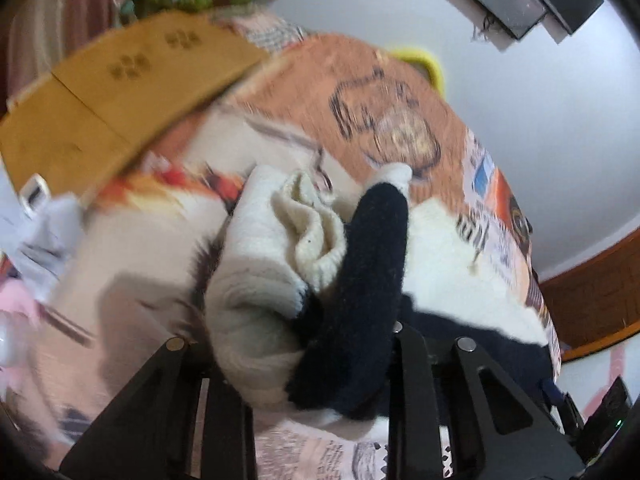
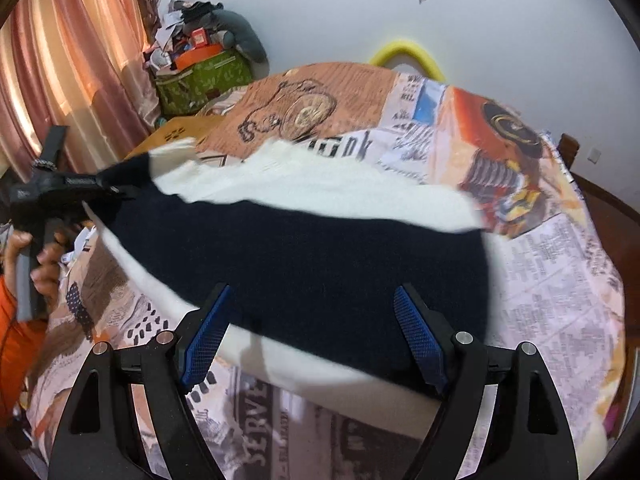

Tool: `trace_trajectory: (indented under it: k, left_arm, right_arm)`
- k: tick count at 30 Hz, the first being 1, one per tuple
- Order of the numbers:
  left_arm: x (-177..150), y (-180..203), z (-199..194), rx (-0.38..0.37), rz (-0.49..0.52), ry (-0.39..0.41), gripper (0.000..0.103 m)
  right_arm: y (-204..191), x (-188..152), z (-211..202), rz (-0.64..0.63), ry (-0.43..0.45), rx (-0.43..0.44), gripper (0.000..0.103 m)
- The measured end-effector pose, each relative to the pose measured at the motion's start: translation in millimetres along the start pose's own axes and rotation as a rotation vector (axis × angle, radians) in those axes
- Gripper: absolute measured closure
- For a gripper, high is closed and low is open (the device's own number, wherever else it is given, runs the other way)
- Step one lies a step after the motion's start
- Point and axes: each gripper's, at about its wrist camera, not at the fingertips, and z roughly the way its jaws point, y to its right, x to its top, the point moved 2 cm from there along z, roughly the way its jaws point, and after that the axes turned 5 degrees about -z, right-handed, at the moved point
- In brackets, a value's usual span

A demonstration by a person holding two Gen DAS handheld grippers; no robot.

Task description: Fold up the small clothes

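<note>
A small knitted garment in dark navy and cream (image 2: 304,248) lies spread on the bed. In the left wrist view my left gripper (image 1: 316,364) is shut on a bunched sleeve of it (image 1: 304,280), cream folds and a navy part rising between the fingers. In the right wrist view the left gripper (image 2: 80,190) holds that sleeve at the garment's far left end. My right gripper (image 2: 312,332) is open and empty, its blue pads (image 2: 206,336) hovering just above the garment's near navy edge.
The bed has a printed newspaper-pattern cover (image 2: 560,280). A cardboard box (image 1: 112,92) sits at the bed's left side. A green bag of clutter (image 2: 200,76) and pink curtains (image 2: 60,60) stand behind. A yellow loop (image 2: 408,52) sits at the far edge by the wall.
</note>
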Motion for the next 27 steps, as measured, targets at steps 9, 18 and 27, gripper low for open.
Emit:
trace_trajectory:
  k: [9, 18, 27]
  left_arm:
    - [39.3, 45.2, -59.0, 0.064, 0.089, 0.164, 0.079]
    - [10.3, 184.8, -48.4, 0.027, 0.339, 0.161, 0.079]
    - [-62.4, 290.2, -10.9, 0.01, 0.612, 0.141, 0.079]
  right_arm:
    - [13.4, -23.3, 9.9, 0.048, -0.05, 0.041, 0.024]
    - [11.6, -38.7, 34.3, 0.099, -0.102, 0.134, 0.028]
    - [18.0, -38.4, 19.5, 0.095, -0.066, 0.138, 0.03]
